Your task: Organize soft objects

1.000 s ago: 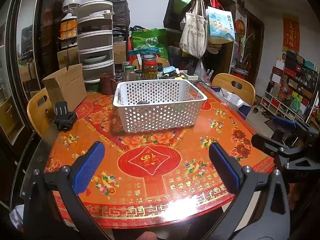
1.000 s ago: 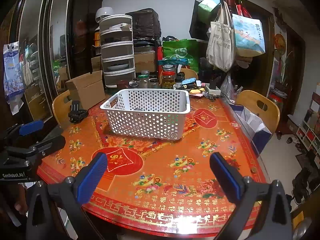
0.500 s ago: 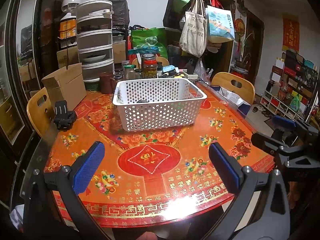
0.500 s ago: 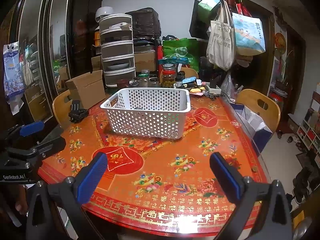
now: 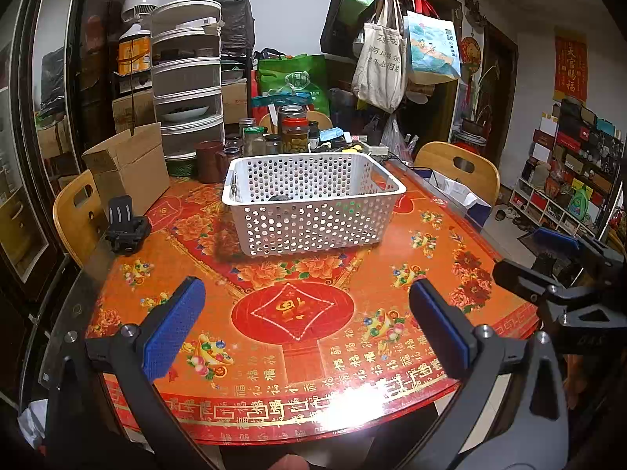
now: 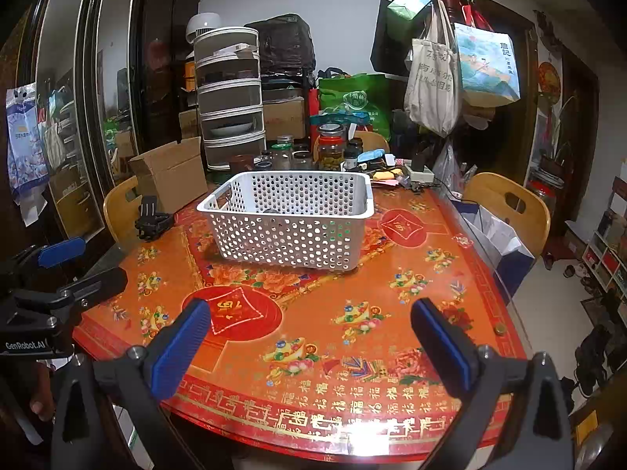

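A white perforated basket (image 5: 313,211) (image 6: 290,227) stands on the orange patterned table (image 5: 298,337) (image 6: 352,297), past its middle. Something dark (image 5: 279,198) lies low inside it, and green shows through the holes (image 5: 348,207); I cannot make out what they are. My left gripper (image 5: 307,323) is open over the table's near edge with nothing between its blue pads. My right gripper (image 6: 311,346) is open too, empty, near the front edge. Each gripper shows at the side of the other's view: the right one (image 5: 564,270), the left one (image 6: 58,274).
A black clip-like mount (image 5: 125,227) sits at the table's left side by an open cardboard box (image 5: 129,172). Jars (image 5: 294,133) and a stacked food cover (image 5: 188,94) crowd the far edge. Wooden chairs (image 5: 458,164) (image 5: 74,211) flank the table; bags hang on a coat stand (image 5: 388,62).
Almost nothing: both views drift very slightly, and both grippers stay open and empty above the near edge of the table.
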